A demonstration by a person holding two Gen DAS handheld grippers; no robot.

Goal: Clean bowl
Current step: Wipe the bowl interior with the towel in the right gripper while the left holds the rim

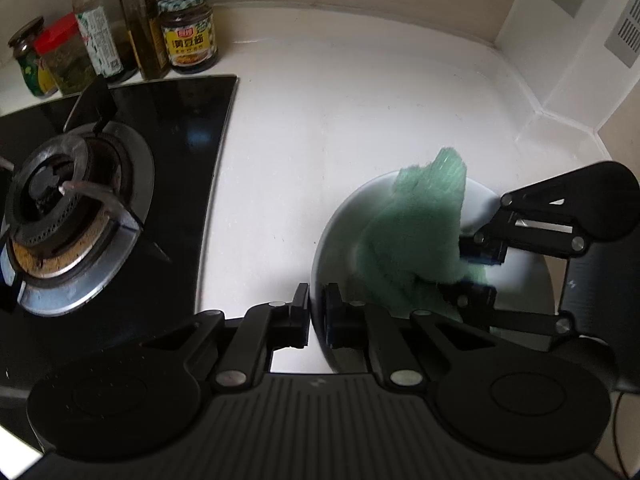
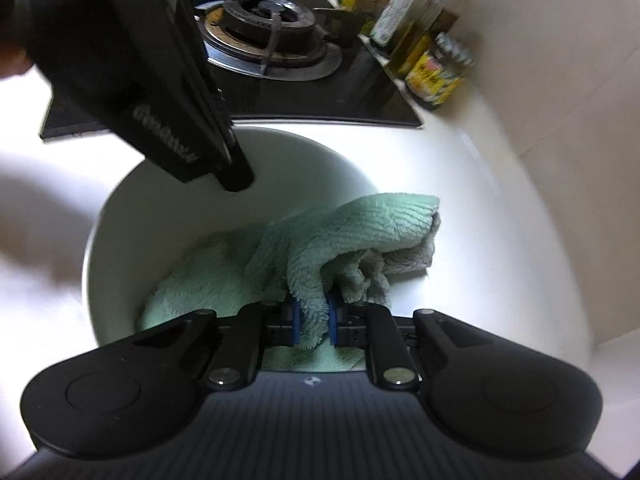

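The left gripper [image 1: 317, 316] is closed down on the rim of the bowl [image 1: 340, 216], one finger outside the wall and the other inside, with only the thin white edge between the pads. The right gripper [image 2: 314, 322] is nearly closed on a fold of the cloth [image 2: 360, 232], which is pinched between its two blue pads [image 2: 295, 324] and bulges out above and below them. In the left wrist view the right gripper [image 1: 476, 270] reaches into the bowl from the right, the cloth [image 1: 420, 232] bunched ahead of its fingertips and rising past the far rim. In the right wrist view the left gripper [image 2: 236, 176] comes down from the upper left, its tip at the far rim of the bowl [image 2: 120, 216]. The bowl is white, round and deep, standing upright on the white surface [image 1: 320, 120] just beside the hob [image 1: 180, 120] and near the corner of the wall. Its inner wall looks smooth and plain; whether it is wet or soiled cannot be told. The cloth is pale green and ribbed, with a greyish underside showing where it folds; most of it lies crumpled against the bottom and near side of the bowl, and one corner hangs over the right rim. A burner [image 1: 60, 208] sits on the hob, and behind it jars [image 1: 188, 32] and bottles [image 1: 140, 20] stand along the wall.
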